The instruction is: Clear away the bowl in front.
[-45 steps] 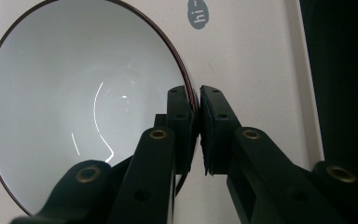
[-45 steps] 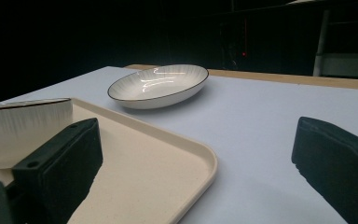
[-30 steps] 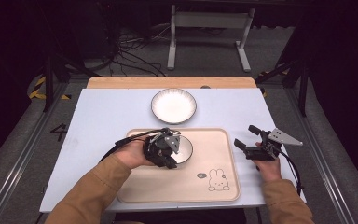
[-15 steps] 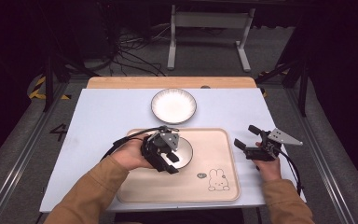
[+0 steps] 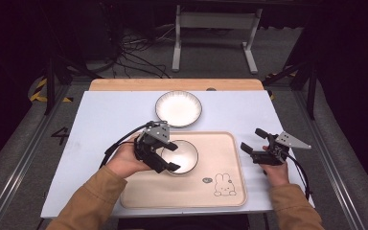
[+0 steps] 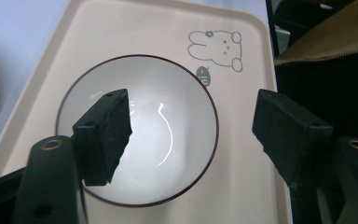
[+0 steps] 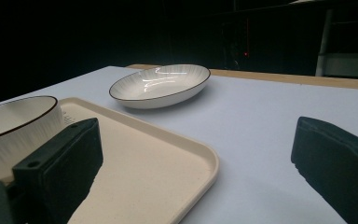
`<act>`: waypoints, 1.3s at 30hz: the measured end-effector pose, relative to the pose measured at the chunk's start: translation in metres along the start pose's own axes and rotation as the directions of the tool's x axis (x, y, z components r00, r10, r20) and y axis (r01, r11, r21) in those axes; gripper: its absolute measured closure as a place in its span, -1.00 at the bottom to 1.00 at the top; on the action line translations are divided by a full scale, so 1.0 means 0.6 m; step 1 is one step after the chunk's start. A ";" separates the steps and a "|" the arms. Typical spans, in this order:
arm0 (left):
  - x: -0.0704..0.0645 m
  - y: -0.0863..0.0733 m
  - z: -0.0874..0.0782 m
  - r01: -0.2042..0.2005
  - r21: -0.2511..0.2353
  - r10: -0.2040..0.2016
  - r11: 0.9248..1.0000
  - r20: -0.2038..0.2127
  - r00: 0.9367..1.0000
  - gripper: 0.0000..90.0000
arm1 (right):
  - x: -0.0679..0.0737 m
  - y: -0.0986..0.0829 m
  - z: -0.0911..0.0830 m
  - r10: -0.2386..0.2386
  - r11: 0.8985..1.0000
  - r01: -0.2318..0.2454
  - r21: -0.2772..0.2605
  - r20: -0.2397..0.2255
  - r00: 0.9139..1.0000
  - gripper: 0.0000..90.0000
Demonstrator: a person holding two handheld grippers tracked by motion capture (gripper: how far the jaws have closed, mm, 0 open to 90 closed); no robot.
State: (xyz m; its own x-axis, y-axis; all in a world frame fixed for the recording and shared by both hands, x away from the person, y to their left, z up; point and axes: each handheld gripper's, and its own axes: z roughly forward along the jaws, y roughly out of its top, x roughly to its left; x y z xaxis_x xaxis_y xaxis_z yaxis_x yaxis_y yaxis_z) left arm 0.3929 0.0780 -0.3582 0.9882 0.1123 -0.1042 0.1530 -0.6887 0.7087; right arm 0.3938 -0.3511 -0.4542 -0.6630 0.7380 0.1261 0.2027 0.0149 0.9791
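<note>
A white bowl with a dark rim (image 5: 184, 155) stands on a beige tray (image 5: 220, 153) that has a rabbit drawing. My left gripper (image 5: 172, 156) is open at the bowl's left side. In the left gripper view one jaw hangs over the inside of the bowl (image 6: 168, 140) and the other over the bare tray (image 6: 242, 107) outside the rim; the left gripper (image 6: 191, 126) holds nothing. My right gripper (image 5: 250, 139) is open just right of the tray, above the table. The right gripper (image 7: 196, 154) has the tray's corner (image 7: 168, 154) between its jaws.
A shallow white dish (image 5: 178, 109) sits on the pale blue tabletop (image 5: 105, 120) behind the tray, and also shows as the dish (image 7: 161, 84) in the right gripper view. A wooden strip (image 5: 172, 85) runs along the table's far edge. Dark floor and cables lie beyond.
My left gripper has drawn slightly to the left, and more of the bowl shows. The right gripper has stayed put.
</note>
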 end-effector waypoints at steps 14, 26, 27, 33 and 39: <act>-0.003 -0.044 -0.048 0.054 -0.167 -0.069 0.985 -0.082 0.994 -0.50 | 0.000 0.000 0.000 -0.001 1.000 0.001 0.003 0.004 1.000 -0.94; 0.005 -0.115 -0.091 0.137 -0.297 -0.188 0.945 -0.152 0.970 -0.53 | 0.001 0.000 0.000 -0.001 1.000 0.001 0.002 0.004 1.000 -0.94; 0.006 -0.120 -0.093 0.142 -0.308 -0.196 0.941 -0.153 0.969 -0.54 | 0.000 0.000 0.000 -0.002 1.000 0.002 0.002 0.004 1.000 -0.94; 0.010 -0.146 -0.104 0.154 -0.356 -0.227 0.922 -0.173 0.958 -0.58 | -0.001 0.000 -0.001 0.001 1.000 -0.001 0.002 0.007 1.000 -0.94; 0.011 -0.167 -0.111 0.170 -0.381 -0.258 0.909 -0.194 0.947 -0.59 | -0.001 0.000 -0.001 0.003 1.000 -0.003 0.000 0.007 1.000 -0.94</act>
State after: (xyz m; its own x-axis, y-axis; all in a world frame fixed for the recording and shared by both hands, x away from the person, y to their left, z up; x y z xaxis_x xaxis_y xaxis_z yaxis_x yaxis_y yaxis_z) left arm 0.3834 0.1953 -0.3833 0.8943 0.4227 -0.1465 0.3040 -0.3341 0.8922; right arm 0.3938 -0.3520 -0.4541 -0.6571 0.7430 0.1275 0.2046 0.0131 0.9788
